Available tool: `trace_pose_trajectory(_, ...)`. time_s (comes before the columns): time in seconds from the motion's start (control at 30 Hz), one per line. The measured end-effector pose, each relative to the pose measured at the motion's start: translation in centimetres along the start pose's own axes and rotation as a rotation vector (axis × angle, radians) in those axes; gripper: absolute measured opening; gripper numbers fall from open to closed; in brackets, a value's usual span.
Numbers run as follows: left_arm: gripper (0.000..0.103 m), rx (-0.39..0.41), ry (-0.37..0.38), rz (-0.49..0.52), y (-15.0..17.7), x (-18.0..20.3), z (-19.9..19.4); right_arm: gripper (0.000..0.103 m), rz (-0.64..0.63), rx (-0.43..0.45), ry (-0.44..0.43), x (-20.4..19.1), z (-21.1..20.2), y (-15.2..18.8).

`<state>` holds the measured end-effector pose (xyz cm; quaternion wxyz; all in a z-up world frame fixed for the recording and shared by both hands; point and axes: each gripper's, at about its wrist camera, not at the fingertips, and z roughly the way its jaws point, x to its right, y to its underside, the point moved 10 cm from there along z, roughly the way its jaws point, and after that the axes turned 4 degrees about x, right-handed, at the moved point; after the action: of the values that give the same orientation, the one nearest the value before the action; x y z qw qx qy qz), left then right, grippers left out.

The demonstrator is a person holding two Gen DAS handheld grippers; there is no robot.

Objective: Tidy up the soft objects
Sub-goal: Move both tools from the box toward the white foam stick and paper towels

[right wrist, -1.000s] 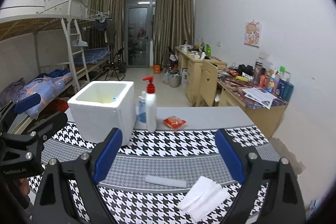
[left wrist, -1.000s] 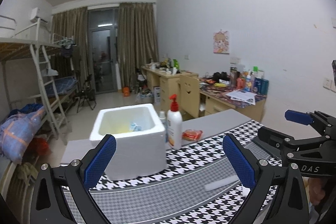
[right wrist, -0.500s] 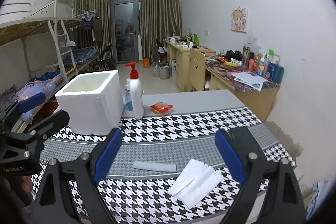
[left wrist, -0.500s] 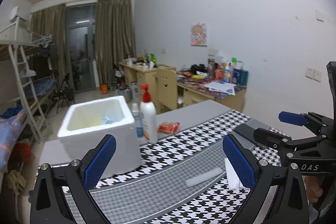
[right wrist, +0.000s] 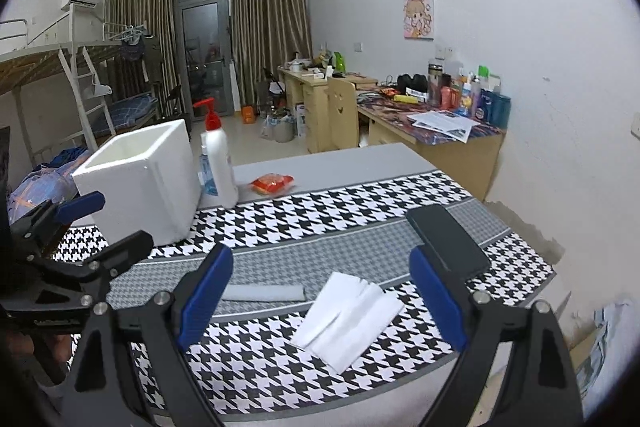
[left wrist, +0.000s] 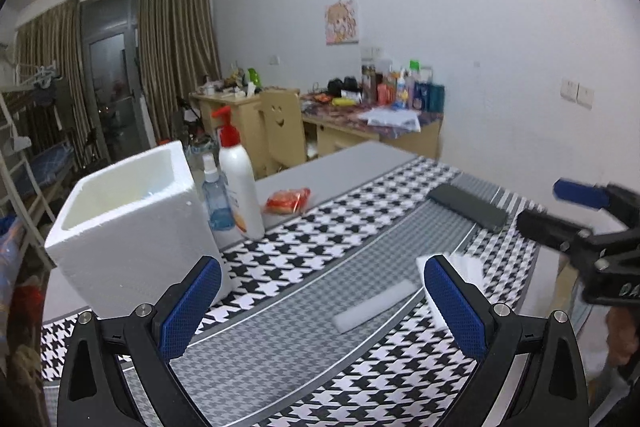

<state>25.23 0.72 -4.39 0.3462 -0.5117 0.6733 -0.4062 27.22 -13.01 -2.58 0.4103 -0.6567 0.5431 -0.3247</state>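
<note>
On the houndstooth cloth [right wrist: 340,211], folded tissue [right wrist: 348,315] lies between the right tool [right wrist: 322,297]'s spread, empty fingers.

In the left view the tissue [left wrist: 466,264] is mostly hidden behind a finger [left wrist: 454,305]. The spray bottle [right wrist: 205,173] is half covered by the pump bottle [right wrist: 218,163]. The box's [right wrist: 138,183] contents cannot be seen.

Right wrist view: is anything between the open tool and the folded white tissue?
Nothing visible. The folded white tissue lies flat on the houndstooth cloth directly ahead of the right tool; the grey foam strip and black phone sit off to either side.
</note>
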Motion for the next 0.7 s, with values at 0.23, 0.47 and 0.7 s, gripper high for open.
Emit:
trace_pose_trajectory(0.23,0.102,-0.058,0.046,0.023,1.9,0.8,2.0,0.093,0.035,-0.035,0.001,1.0,0.6,1.5)
trace_pose_trajectory(0.47,0.102,-0.125,0.053,0.038,3.4,1.4,4.0,0.093,0.051,-0.08,0.02,1.6,1.9,3.4)
trace_pose_trajectory(0.7,0.102,-0.189,0.067,0.078,4.7,2.2,6.7,0.093,0.065,-0.109,0.024,2.4,2.9,4.7)
